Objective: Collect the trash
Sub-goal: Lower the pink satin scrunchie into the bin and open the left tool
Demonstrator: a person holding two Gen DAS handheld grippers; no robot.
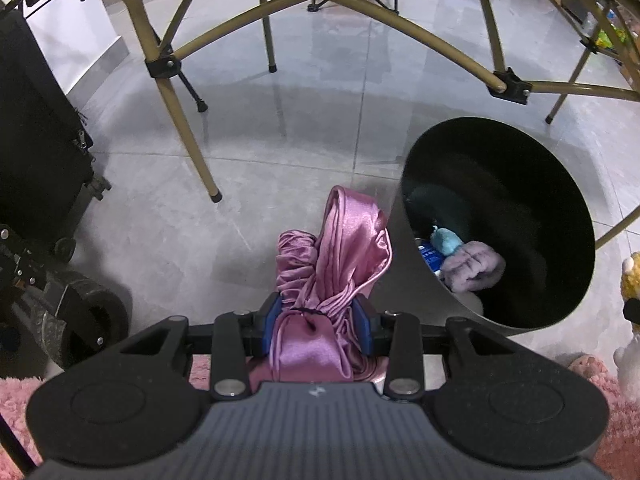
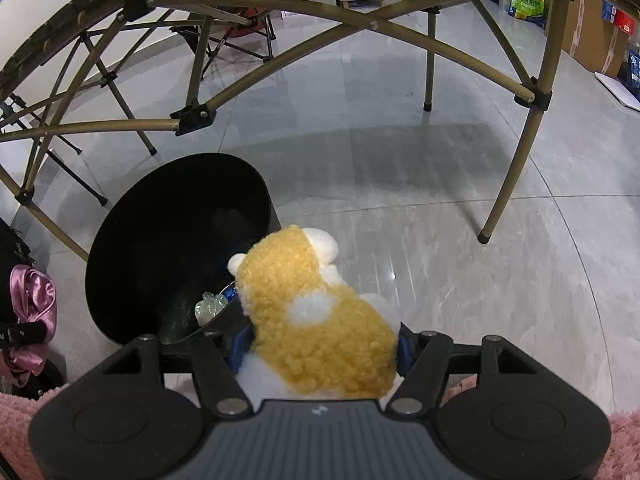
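Note:
My left gripper (image 1: 318,322) is shut on a pink satin cloth (image 1: 340,248) and holds it up just left of a black round bin (image 1: 540,160). The bin holds a purple plush item (image 1: 474,266), a light blue item (image 1: 444,240) and a blue packet. My right gripper (image 2: 322,344) is shut on a yellow and white plush toy (image 2: 316,308) and holds it at the right rim of the same bin (image 2: 132,248). A clear crumpled item (image 2: 210,306) lies inside the bin. The pink cloth also shows at the left edge of the right wrist view (image 2: 32,296).
A folding table frame with tan metal legs (image 1: 188,136) stands over the grey tiled floor (image 2: 440,200). A black wheeled case (image 1: 36,140) is at the left. A pink fluffy rug (image 2: 16,428) lies under both grippers. Boxes and bags (image 2: 592,32) stand at the far right.

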